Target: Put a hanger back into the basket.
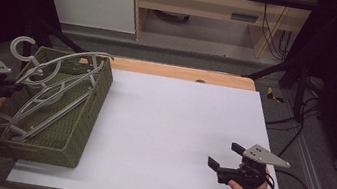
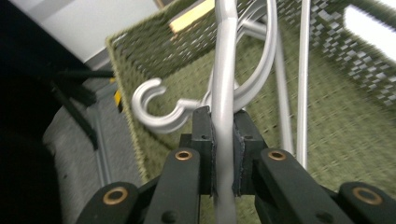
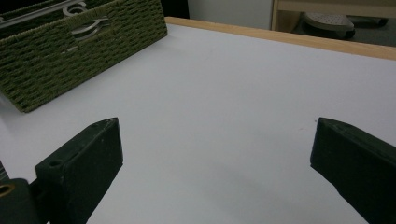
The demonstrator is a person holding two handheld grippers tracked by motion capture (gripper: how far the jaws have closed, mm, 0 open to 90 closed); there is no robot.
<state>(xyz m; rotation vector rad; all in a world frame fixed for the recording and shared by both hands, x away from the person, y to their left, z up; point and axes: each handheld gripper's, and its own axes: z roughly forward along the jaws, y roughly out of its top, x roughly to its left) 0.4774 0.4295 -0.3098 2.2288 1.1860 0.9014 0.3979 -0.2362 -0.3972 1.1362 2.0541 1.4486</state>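
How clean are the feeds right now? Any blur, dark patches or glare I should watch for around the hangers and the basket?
High view: the table is evenly lit, the side edges black, and the left gripper sits in dim light. Left gripper view: the clamped hanger and basket are soft with blur, with a blown-out patch top right. Right gripper view: the table is sharp, with no glare; the near jaws are dark.

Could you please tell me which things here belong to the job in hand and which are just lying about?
In the job: grey hanger, clamped in the left tongs; green woven basket holding more hangers.
Lying about: right tongs, open over the white table.
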